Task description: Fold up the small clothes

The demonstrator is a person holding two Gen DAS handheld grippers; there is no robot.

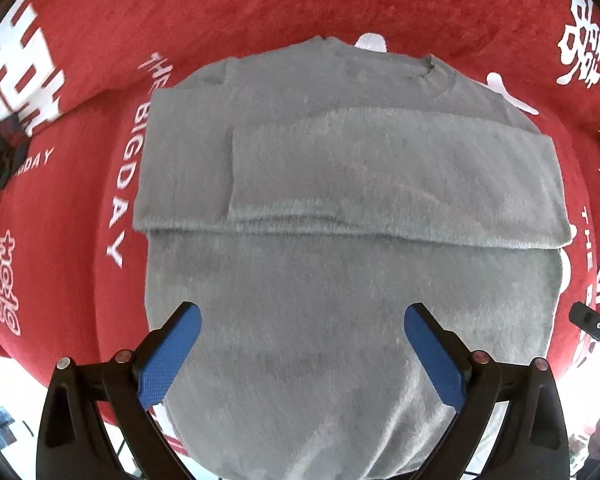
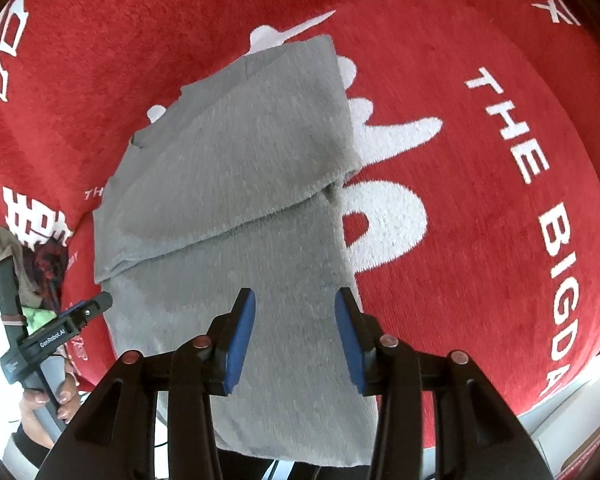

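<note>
Presently the grey sweater (image 1: pixel 340 208) lies on the red blanket (image 1: pixel 260 8) with sleeves folded across, body fold outstanding; my left gripper (image 1: pixel 302 354) gapes wide and empty, my right gripper (image 2: pixel 295 336) half-open, holding nothing.

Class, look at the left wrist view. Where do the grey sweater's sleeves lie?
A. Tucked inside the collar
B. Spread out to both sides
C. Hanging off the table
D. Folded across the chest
D: the sleeves lie folded across the chest of the grey sweater.

Red blanket (image 2: pixel 480 200) lies bare right of the grey sweater (image 2: pixel 240 200).
</note>
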